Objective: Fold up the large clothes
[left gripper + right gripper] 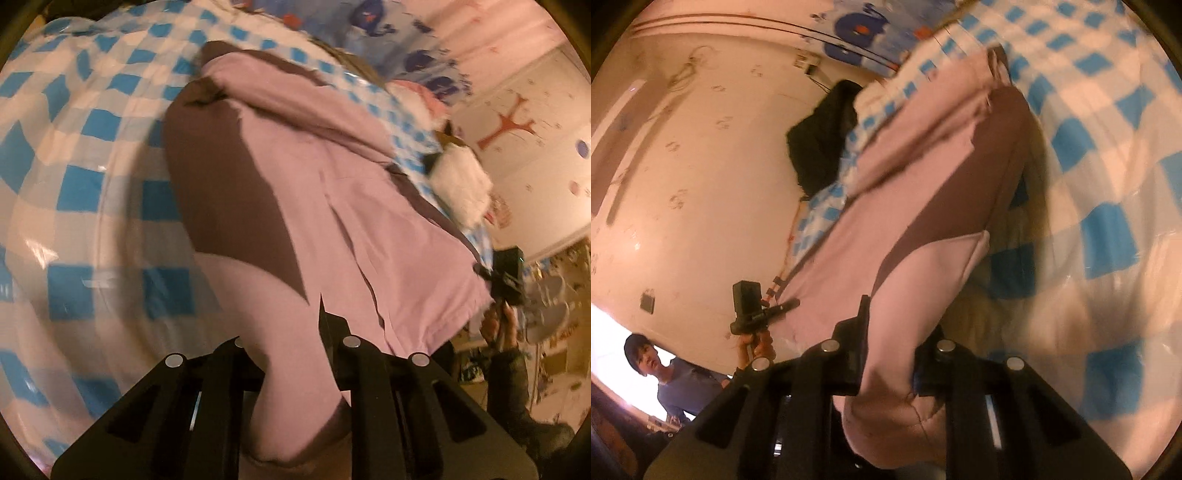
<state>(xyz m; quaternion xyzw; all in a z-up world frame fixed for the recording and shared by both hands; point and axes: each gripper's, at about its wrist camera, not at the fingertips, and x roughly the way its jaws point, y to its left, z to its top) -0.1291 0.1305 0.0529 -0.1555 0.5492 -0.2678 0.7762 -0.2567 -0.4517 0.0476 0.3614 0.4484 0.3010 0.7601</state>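
One garment, pink with brown panels, lies spread along a bed covered by one blue-and-white checked sheet. Two tongs work it. The left tongs are closed on a pink fold of the garment, which runs between the two fingers and bunches toward the camera. The right tongs are likewise clamped on a pink corner of the same garment, the cloth pulled up off the sheet and casting a shadow beneath.

In the left wrist view the garment's right edge runs close to the bed's edge, near one white fluffy item; to the garment's left the checked sheet lies wide and bare. In the right wrist view, one dark bundle of cloth sits at the bed's edge beyond the garment. One person stands beside the bed near a patterned wall.
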